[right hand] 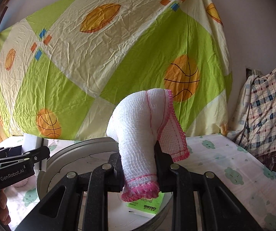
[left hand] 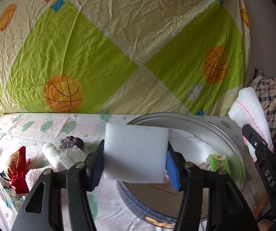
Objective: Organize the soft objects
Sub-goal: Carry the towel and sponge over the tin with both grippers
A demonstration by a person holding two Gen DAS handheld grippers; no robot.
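While the white sponge block [left hand: 136,154] sits pinched between the blue pads [left hand: 171,170] of my left gripper [left hand: 135,168], I hold it above the near rim of the round metal tin [left hand: 222,134]. My right gripper [right hand: 138,170] has its jaws clamped on a white mesh cloth with pink edging [right hand: 138,127], which stands up from the grip and droops over to the right; it hangs over the same tin. Inside the tin lies a green tissue pack [left hand: 217,163]. Left of the tin, on the cloud-print table cover [left hand: 22,127], I see a red drawstring pouch [left hand: 18,173], a clear plastic packet [left hand: 61,154] and a pink fluffy item [left hand: 33,177]. Behind the table hangs a basketball-print sheet [left hand: 118,38]; a plaid cloth [right hand: 266,111] is heaped to the right.
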